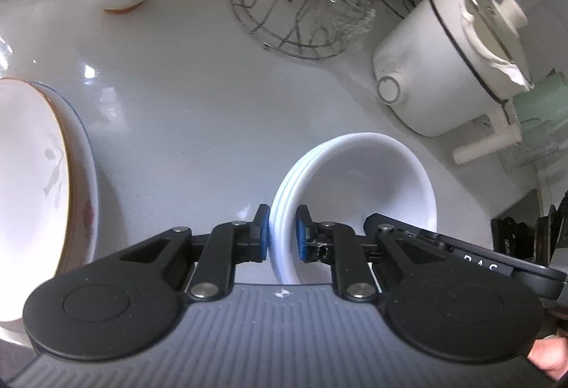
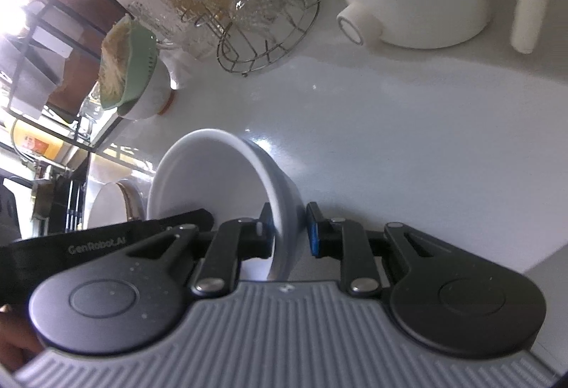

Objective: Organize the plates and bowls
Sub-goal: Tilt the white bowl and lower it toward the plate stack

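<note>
white stack of nested bowls [image 1: 358,189], tipped on its side above the glossy counter [image 1: 198,97]. gripped from both sides: left gripper [image 1: 283,231] jaws clamped on the layered rims, right gripper [image 2: 288,230] jaws pinching the opposite wall, probably to share the weight and stop the stack slipping apart. gold-rimmed plates [image 1: 35,182] piled just left, likely the sorting spot. wire rack of glasses [image 1: 301,18] and white kettle [image 1: 440,68] further back, well apart.

The left tool [image 2: 88,244], seen in the right wrist view, bears "GenRobot.AI"; the right tool [image 1: 475,258], in the left wrist view, shows only "D A S".
</note>
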Motion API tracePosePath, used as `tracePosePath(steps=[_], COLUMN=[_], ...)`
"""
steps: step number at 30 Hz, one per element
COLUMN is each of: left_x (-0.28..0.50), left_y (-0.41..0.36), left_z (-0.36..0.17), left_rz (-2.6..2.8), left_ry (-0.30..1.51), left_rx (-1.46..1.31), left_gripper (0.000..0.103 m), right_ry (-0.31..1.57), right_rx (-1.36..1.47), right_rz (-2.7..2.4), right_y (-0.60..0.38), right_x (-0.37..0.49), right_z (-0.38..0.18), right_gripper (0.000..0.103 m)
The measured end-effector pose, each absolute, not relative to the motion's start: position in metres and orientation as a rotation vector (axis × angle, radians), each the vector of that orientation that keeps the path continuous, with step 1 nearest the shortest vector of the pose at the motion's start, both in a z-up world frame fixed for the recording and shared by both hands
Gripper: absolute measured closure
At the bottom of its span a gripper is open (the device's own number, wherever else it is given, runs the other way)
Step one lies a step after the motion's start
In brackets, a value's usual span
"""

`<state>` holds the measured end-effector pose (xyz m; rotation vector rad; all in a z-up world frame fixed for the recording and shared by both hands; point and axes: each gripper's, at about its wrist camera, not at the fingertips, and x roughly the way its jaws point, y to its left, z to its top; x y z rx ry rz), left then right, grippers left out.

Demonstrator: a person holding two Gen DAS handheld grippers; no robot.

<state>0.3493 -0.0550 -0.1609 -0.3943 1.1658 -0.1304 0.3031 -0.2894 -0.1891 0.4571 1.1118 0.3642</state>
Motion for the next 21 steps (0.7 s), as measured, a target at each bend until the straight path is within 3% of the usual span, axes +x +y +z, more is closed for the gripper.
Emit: tracePosePath(steps=[21], left_x=[0.32], left_y=[-0.059], left_z=[-0.125], left_rz=[-0.209], left_ry=[1.202], left_rx=[-0.35], left_gripper=[0.085], right_ry=[1.072], right_rx=[0.475], right_rz=[0.301], right_y=[-0.297], right_x=[0.255], right_z=[-0.154], right_gripper=[0.081])
